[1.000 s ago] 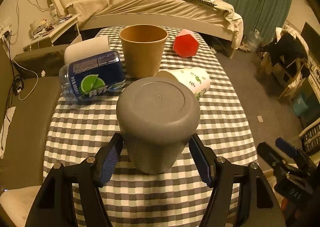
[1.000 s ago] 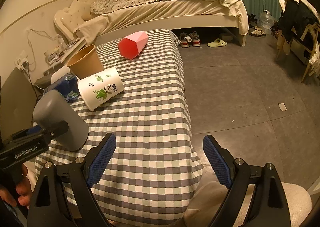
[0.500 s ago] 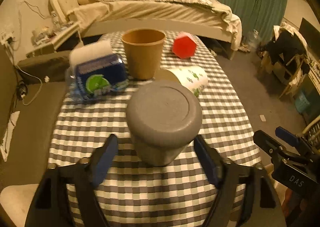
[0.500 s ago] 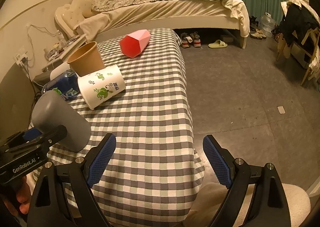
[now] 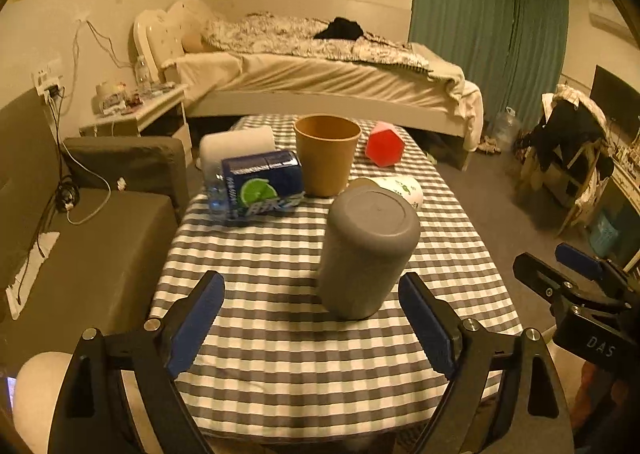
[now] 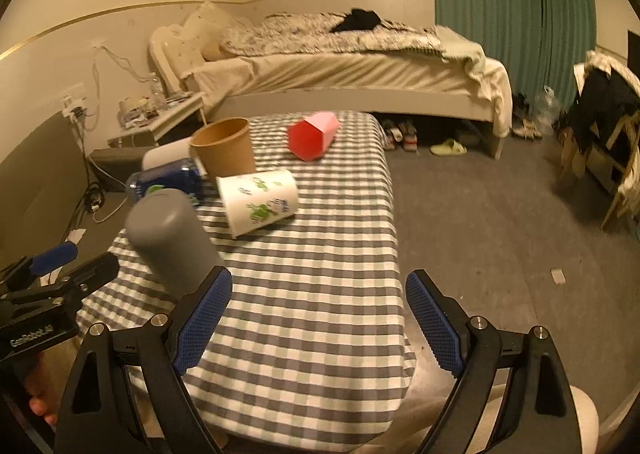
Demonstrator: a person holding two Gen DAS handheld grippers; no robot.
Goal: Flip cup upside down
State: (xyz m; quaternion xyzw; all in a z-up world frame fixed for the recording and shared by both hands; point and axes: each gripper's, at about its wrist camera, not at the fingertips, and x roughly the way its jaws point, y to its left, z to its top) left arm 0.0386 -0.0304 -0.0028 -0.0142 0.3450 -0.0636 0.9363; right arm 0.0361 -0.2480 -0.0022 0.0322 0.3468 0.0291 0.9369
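Observation:
A grey cup (image 5: 366, 254) stands upside down, base up, on the checked tablecloth (image 5: 280, 334). My left gripper (image 5: 316, 318) is open, its blue pads to either side of the cup and a little nearer than it, touching nothing. The cup also shows in the right wrist view (image 6: 172, 238) at the left, with the left gripper beside it. My right gripper (image 6: 320, 322) is open and empty over the near right part of the table.
Behind the grey cup stand a brown paper cup (image 5: 326, 157), a white printed cup on its side (image 6: 258, 201), a red faceted cup on its side (image 5: 384, 143), a blue-labelled bottle (image 5: 256, 183) and a white roll (image 5: 236, 143). A bed and sofa surround the table.
My left gripper has let go of the grey cup and drawn back from it, jaws wider. The cup now stands alone. Both cameras have pulled back and tilted up.

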